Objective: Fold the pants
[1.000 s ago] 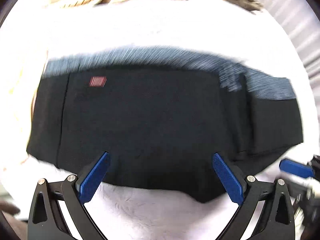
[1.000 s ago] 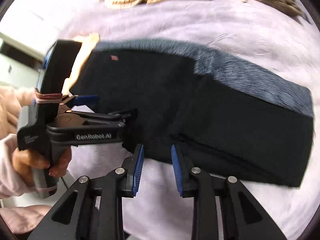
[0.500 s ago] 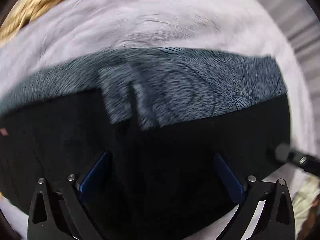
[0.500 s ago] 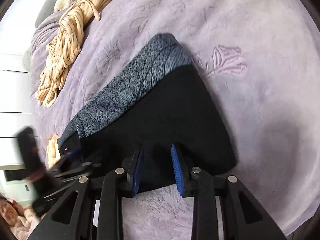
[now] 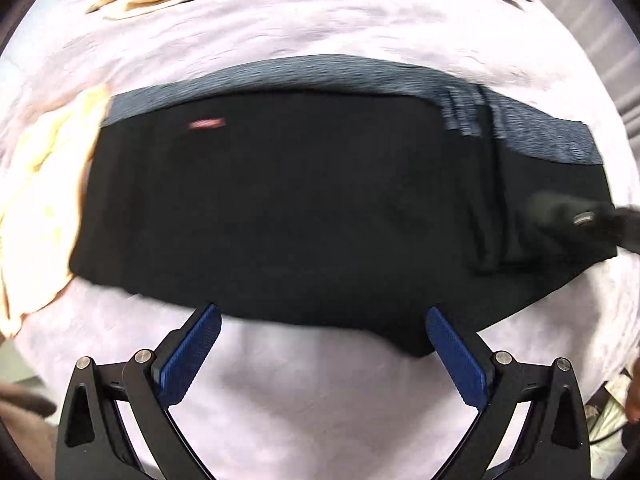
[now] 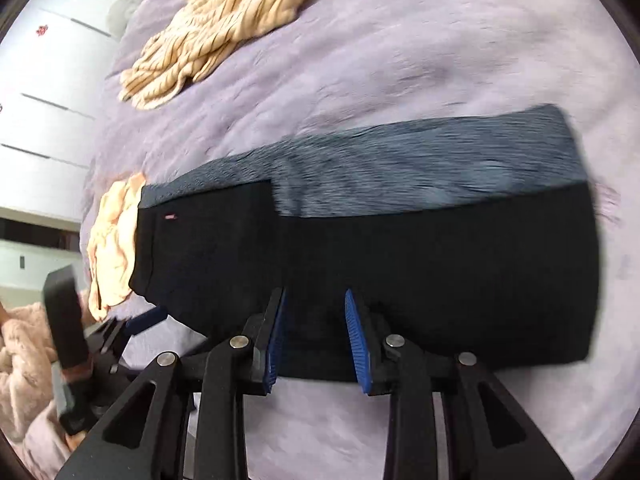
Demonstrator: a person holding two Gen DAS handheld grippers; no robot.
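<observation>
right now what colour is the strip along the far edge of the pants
Mottled blue-grey strip on otherwise black pants; clearest in the right wrist view.

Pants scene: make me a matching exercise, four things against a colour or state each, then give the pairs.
Things
1. pants
2. left tool
3. striped garment
4. bedspread

Descriptions
A. lilac, textured, lies under everything
B. black with a grey patterned band, laid flat
C. beige, crumpled at the far side
D. blue pads spread wide at the near hem

Pairs: 1-B, 2-D, 3-C, 4-A
</observation>
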